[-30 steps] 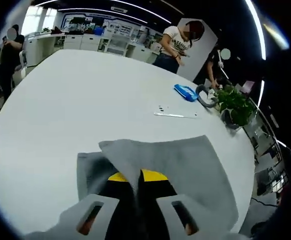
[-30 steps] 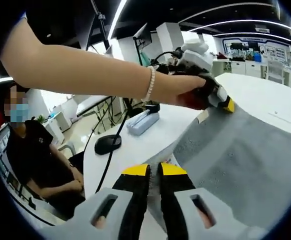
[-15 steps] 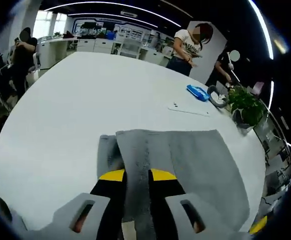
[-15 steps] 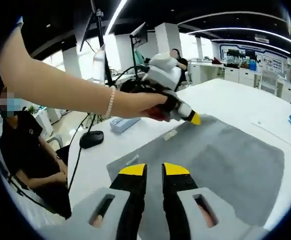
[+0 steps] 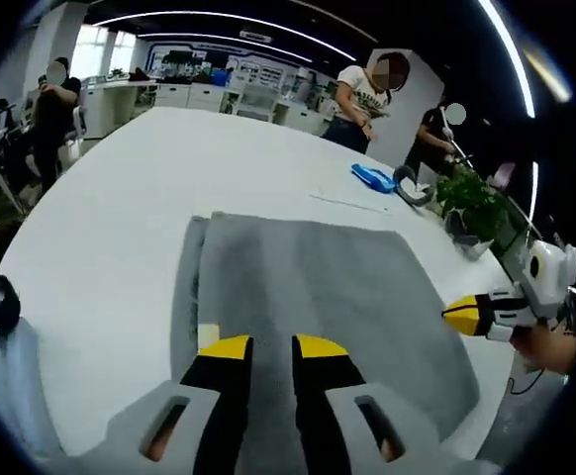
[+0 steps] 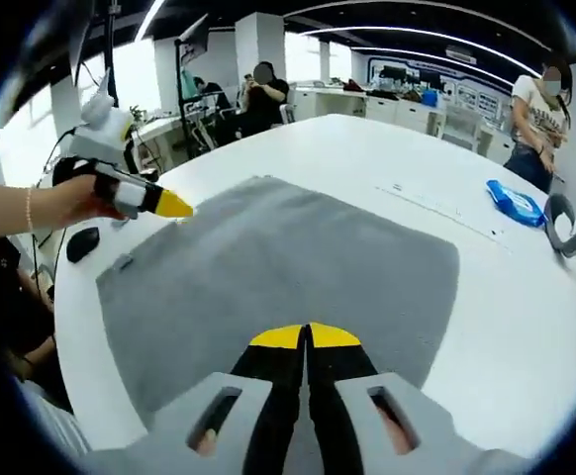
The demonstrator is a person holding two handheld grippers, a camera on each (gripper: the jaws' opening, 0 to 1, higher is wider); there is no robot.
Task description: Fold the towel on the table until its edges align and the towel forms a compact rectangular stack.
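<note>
A grey towel (image 5: 308, 277) lies spread flat on the white table (image 5: 120, 178), with a narrow doubled strip along its left side. My left gripper (image 5: 272, 346) sits at the towel's near edge, grey cloth filling the slim gap between its jaws. In the right gripper view the same gripper (image 6: 164, 203) touches the towel (image 6: 288, 257) at its left edge, held by a hand. My right gripper (image 6: 308, 336) hovers over the towel's near edge with its yellow tips pressed together and no cloth showing between them. It also appears (image 5: 466, 315) by the towel's right edge.
A blue pack (image 5: 372, 178), a grey headset (image 5: 412, 190) and a potted plant (image 5: 466, 198) stand at the far right. A thin white strip (image 6: 436, 203) lies beyond the towel. A black mouse (image 6: 82, 242) sits at the table's edge. People stand around the table (image 6: 506, 297).
The towel was lifted and draped between the grippers and now lies flat and spread. The right gripper's jaws have closed fully. Both grippers have drawn apart to opposite edges.
</note>
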